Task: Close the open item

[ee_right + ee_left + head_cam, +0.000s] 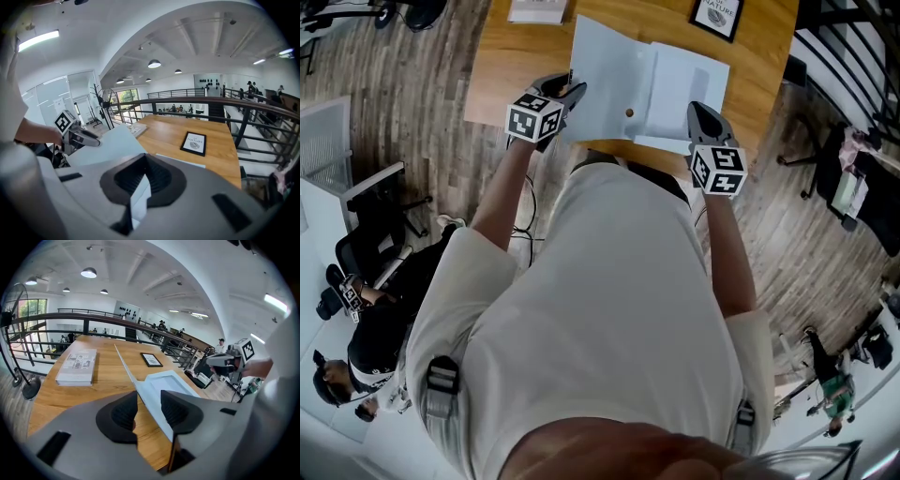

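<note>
A pale blue folder (680, 89) lies open on the wooden table (511, 84). Its left flap (605, 80) is raised and tilted. My left gripper (570, 94) is at that flap's left edge. In the left gripper view the flap (140, 383) runs edge-on between the jaws of the left gripper (149, 405); it leans on the right pad (177, 411), with a gap to the left one. My right gripper (701, 112) is at the folder's right near corner. In the right gripper view the right gripper (143, 180) is shut on a white sheet edge (139, 199).
A magazine (77, 366) lies at the table's far left, and a framed picture (717, 17) sits at the far right. A metal railing (262, 110) runs behind the table. Office chairs (380, 230) and a person (347, 370) are on the floor to my left.
</note>
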`<state>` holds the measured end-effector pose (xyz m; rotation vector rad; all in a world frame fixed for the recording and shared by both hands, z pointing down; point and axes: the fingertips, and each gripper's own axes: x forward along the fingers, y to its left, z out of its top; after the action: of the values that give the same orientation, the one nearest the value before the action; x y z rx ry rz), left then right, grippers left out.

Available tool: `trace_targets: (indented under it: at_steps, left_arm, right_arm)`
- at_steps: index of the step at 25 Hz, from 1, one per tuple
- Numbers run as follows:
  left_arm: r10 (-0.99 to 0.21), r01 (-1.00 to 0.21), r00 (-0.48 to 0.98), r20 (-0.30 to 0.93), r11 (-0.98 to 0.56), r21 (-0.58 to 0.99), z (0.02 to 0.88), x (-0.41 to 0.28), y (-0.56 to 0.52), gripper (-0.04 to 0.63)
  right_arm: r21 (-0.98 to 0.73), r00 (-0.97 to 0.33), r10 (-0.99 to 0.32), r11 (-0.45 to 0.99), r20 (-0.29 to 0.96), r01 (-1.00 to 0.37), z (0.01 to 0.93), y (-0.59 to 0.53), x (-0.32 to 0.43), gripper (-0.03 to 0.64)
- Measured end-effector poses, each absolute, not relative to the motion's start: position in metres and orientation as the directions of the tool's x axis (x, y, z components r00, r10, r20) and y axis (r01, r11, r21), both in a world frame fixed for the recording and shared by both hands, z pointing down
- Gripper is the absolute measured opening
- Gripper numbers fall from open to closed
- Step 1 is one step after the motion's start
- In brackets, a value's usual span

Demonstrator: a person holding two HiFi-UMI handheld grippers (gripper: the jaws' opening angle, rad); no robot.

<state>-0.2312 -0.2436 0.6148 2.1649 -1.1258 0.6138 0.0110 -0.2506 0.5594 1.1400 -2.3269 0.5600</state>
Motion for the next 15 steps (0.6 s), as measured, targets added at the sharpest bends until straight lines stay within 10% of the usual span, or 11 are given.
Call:
trace_targets:
  at_steps: [15]
  left_arm:
    - [-0.557, -0.821, 0.552, 0.620, -0.494, 0.286, 0.583, -0.167, -0.249, 0.149]
  right_arm:
    - [-0.166, -0.546, -0.616, 0.564, 0.568, -0.809, 0.559, -0.253, 0.051, 0.003]
